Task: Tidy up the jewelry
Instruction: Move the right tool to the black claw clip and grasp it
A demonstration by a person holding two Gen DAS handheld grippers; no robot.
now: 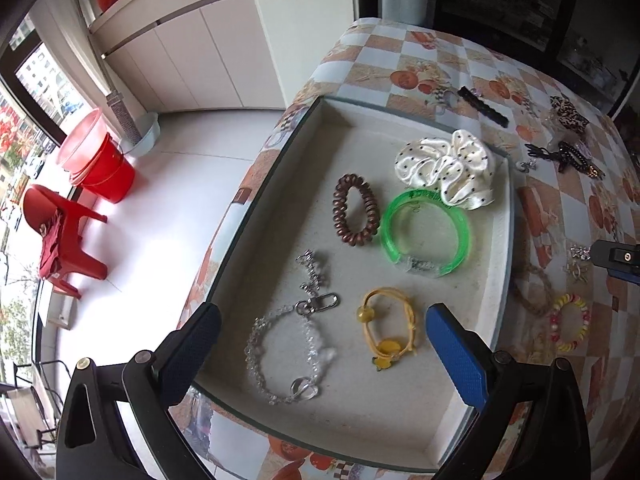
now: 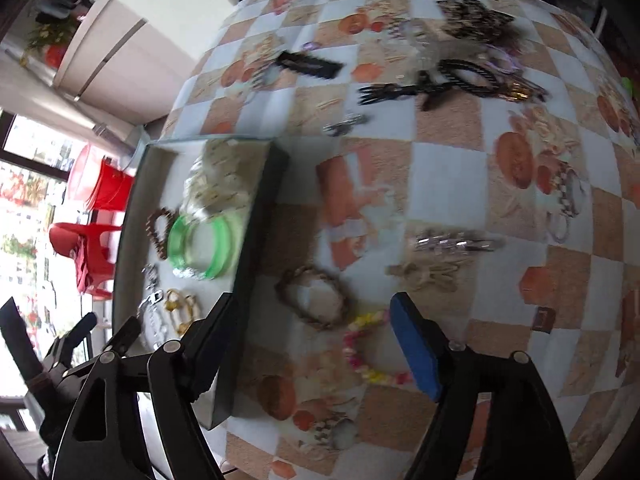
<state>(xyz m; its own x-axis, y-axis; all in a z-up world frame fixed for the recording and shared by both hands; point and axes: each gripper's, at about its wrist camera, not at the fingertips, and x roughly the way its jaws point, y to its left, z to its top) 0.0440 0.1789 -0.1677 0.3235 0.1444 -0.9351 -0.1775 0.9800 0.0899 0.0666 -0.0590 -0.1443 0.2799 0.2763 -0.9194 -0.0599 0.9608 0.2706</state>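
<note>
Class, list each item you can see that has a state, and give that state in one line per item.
Left claw: open, empty.
Right claw: open, empty.
Shallow grey tray: holding jewelry.
Translucent green plastic bangle: lying in tray.
Clear crystal bead bracelet: lying in tray.
Pink-and-yellow bead bracelet: on tablecloth, outside tray.

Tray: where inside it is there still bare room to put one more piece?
The tray floor is bare along the far-left corner, behind the brown coil tie, and at the near-right corner, beside the yellow tie. The middle, around the green bangle, is crowded.
</note>
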